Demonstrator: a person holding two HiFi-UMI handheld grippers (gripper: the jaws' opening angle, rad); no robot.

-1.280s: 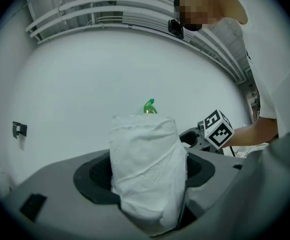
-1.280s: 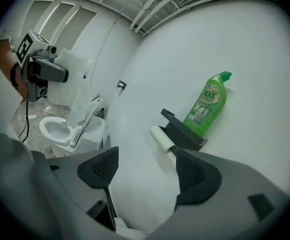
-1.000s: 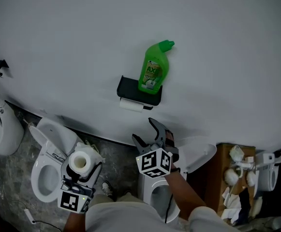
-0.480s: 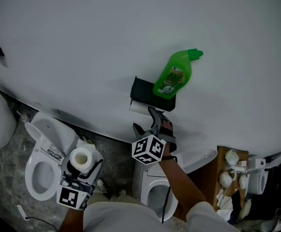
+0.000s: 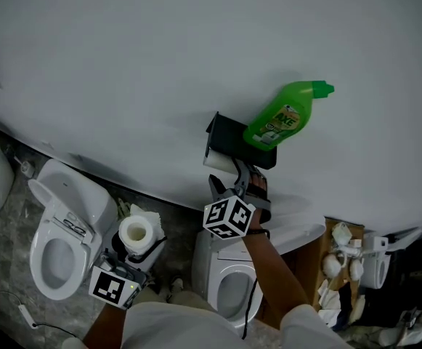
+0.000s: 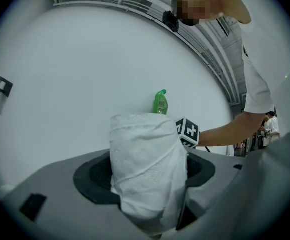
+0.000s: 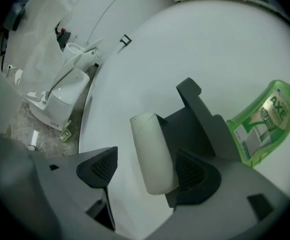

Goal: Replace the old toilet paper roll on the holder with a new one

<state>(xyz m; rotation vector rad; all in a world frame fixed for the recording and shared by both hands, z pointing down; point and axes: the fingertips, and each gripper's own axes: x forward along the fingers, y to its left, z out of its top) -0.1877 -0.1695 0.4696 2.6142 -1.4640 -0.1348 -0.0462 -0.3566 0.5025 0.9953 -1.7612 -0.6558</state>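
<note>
A black holder (image 5: 229, 138) hangs on the white wall with the old, nearly bare roll (image 5: 217, 161) under it; the right gripper view shows this roll (image 7: 153, 154) as a pale tube. My right gripper (image 5: 240, 184) is open just below the holder, and the tube lies between its jaws, close to the right pad (image 7: 189, 170). My left gripper (image 5: 132, 249) is low at the left, shut on a full new toilet paper roll (image 5: 136, 233), which fills the left gripper view (image 6: 147, 169).
A green cleaner bottle (image 5: 285, 116) stands tilted on the holder's shelf. White toilets (image 5: 65, 227) sit on the floor at left and one (image 5: 229, 282) below my right arm. A wooden box of white parts (image 5: 345, 267) is at the right.
The right gripper has risen from below the holder until its open jaws flank the old roll. The left gripper still grips the new roll; the view has shifted left.
</note>
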